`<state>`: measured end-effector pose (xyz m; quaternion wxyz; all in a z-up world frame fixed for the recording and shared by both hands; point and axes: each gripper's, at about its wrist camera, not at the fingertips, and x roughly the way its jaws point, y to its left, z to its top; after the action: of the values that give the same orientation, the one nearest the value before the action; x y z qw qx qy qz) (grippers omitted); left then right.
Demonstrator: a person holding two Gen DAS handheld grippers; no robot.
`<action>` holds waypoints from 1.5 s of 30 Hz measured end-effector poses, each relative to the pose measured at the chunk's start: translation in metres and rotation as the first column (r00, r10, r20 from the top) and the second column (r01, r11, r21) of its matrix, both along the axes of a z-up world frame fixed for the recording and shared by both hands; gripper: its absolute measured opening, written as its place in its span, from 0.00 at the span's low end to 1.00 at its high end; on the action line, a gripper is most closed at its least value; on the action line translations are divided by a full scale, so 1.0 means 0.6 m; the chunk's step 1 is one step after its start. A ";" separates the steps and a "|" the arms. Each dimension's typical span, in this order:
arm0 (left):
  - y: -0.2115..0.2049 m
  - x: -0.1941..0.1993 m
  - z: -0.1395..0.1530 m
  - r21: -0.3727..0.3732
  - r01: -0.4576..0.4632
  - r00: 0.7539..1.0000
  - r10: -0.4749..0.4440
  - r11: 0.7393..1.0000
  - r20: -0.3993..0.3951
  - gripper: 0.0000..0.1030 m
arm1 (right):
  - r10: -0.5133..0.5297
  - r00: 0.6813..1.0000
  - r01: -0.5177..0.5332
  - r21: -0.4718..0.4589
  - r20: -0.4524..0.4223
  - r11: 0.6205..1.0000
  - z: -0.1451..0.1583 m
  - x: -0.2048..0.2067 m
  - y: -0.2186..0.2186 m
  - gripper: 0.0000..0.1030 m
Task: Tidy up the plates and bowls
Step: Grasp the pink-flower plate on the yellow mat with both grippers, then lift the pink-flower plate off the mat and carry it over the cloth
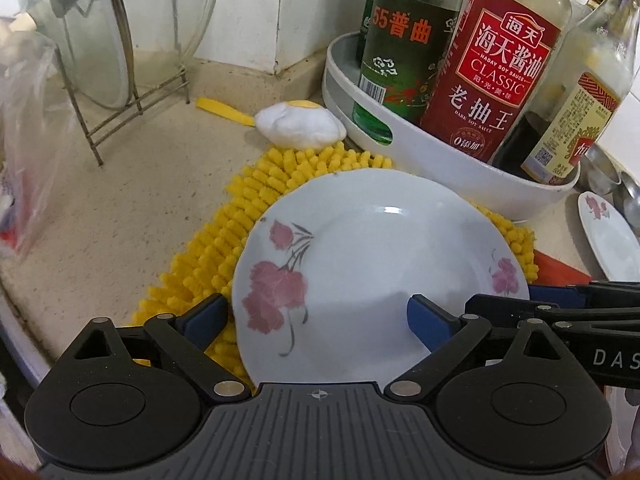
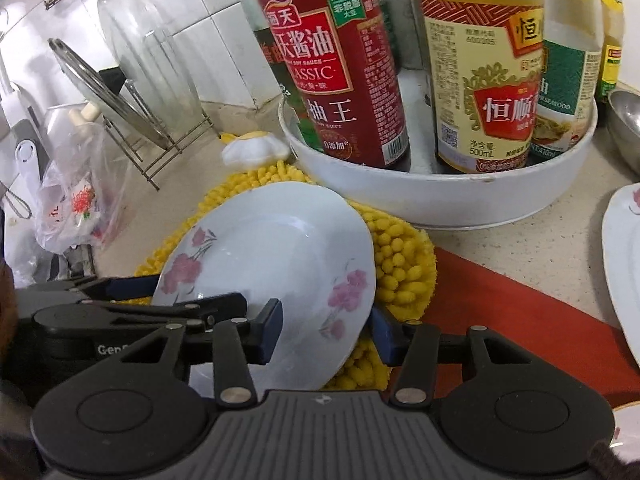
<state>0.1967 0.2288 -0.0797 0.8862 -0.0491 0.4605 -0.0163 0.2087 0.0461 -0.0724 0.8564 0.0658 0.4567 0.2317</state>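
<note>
A white plate with pink flowers [image 1: 360,248] [image 2: 264,248] lies tilted on a yellow chenille mat [image 1: 208,256] [image 2: 400,256]. My left gripper [image 1: 318,318] [image 2: 180,294] is open wide. Its left finger is outside the plate's left rim and its right finger is over the plate's well; neither pad presses on it. My right gripper [image 2: 326,330] [image 1: 504,300] comes in from the right and is shut on the plate's near right rim, one pad on the upper face and one behind the edge. A second flowered plate [image 1: 608,240] [image 2: 624,272] lies at the far right.
A white round tray [image 1: 440,160] [image 2: 440,200] full of tall sauce bottles stands right behind the mat. A wire rack with glass lids [image 1: 120,100] and a plastic bag [image 1: 24,160] are at the left. A steel bowl [image 2: 628,120] and a red mat [image 2: 520,300] are at the right.
</note>
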 end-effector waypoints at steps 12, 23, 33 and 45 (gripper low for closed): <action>0.001 0.000 0.000 -0.025 0.023 1.000 -0.023 0.999 0.016 0.93 | -0.013 1.000 0.013 -0.004 -0.016 1.000 0.002 -0.002 0.002 0.42; 0.004 -0.007 -0.003 -0.035 0.029 0.999 -0.028 0.999 0.042 0.91 | -0.017 1.000 0.017 -0.015 -0.015 1.000 0.001 -0.002 0.006 0.42; 0.005 -0.009 0.002 -0.052 0.011 1.000 -0.010 0.999 0.024 0.89 | -0.037 0.999 0.037 -0.016 -0.015 0.999 0.004 -0.007 0.007 0.42; -0.004 -0.027 0.021 -0.059 0.020 0.999 -0.018 0.998 0.041 0.90 | -0.042 0.999 0.042 0.003 -0.010 0.999 0.019 -0.014 -0.007 0.42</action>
<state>0.1805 0.2263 -0.0668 0.8933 -0.0706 0.4422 -0.0395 0.2005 0.0420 -0.0613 0.8588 0.0780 0.4590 0.2139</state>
